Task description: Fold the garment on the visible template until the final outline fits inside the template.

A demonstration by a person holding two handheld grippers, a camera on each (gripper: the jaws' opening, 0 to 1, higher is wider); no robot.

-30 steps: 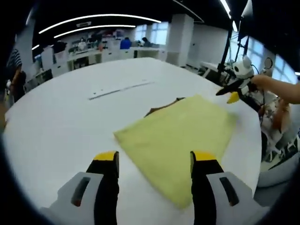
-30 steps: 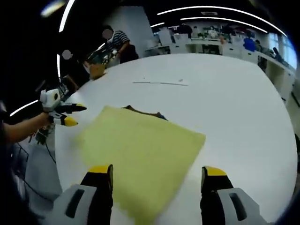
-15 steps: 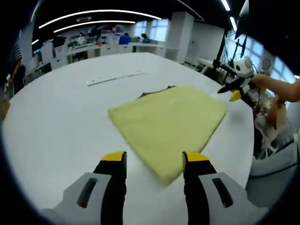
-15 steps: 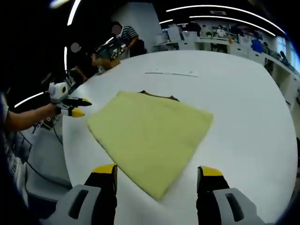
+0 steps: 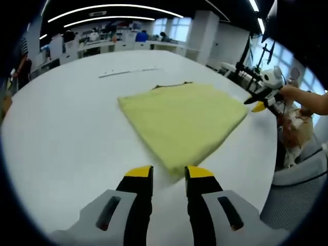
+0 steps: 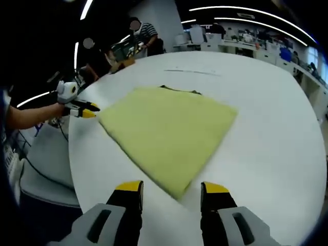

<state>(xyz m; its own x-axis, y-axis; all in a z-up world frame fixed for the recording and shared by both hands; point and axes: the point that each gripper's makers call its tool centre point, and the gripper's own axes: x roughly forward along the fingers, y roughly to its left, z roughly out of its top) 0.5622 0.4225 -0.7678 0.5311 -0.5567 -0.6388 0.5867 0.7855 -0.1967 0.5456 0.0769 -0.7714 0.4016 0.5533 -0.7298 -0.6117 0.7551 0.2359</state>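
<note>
The yellow garment (image 5: 183,120) lies flat on the white bench (image 5: 61,143), already folded into a tidy rectangle, something dark (image 5: 171,84) peeking out at its far edge. Left claw (image 5: 168,173) and right claw (image 6: 171,188) hover nearly closed, grasping nothing, near opposite corners; probably little left.

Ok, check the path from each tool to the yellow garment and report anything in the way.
Nothing visible blocks either path. The left tool and the right tool each point at a near corner of the folded yellow garment, with bare white table between. A dark edge peeks out at the garment's far side.
</note>
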